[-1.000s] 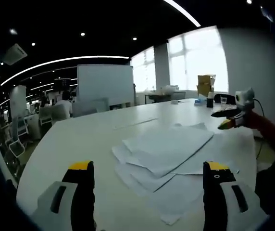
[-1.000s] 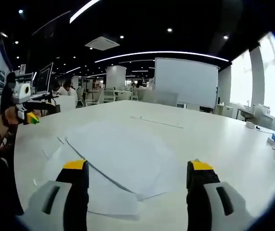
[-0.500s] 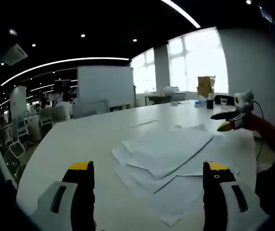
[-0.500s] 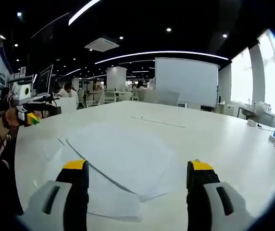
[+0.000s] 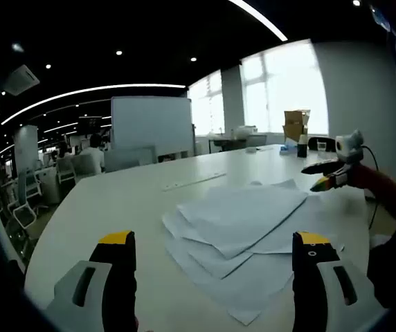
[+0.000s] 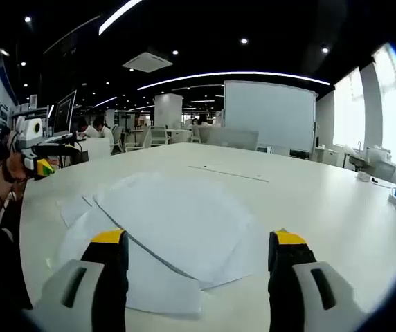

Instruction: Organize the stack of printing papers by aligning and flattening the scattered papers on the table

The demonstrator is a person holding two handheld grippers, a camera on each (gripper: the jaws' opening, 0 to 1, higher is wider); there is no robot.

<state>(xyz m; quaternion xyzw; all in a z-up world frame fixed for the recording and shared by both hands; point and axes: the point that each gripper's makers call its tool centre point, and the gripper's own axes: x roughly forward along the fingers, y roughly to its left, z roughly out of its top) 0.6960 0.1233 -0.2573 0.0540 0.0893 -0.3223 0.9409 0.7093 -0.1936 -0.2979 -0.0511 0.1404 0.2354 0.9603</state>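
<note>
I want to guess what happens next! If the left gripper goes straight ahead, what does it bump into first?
Probably the scattered papers on the white table. They lie right ahead between the left gripper's open fingers, though how far away is hard to judge.

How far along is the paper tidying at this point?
Nothing looks done: the printing papers lie fanned and overlapping at mixed angles on the white table. Nothing is in hand; the left gripper and right gripper hover open above them. Gathering, aligning and flattening are all left.
</note>
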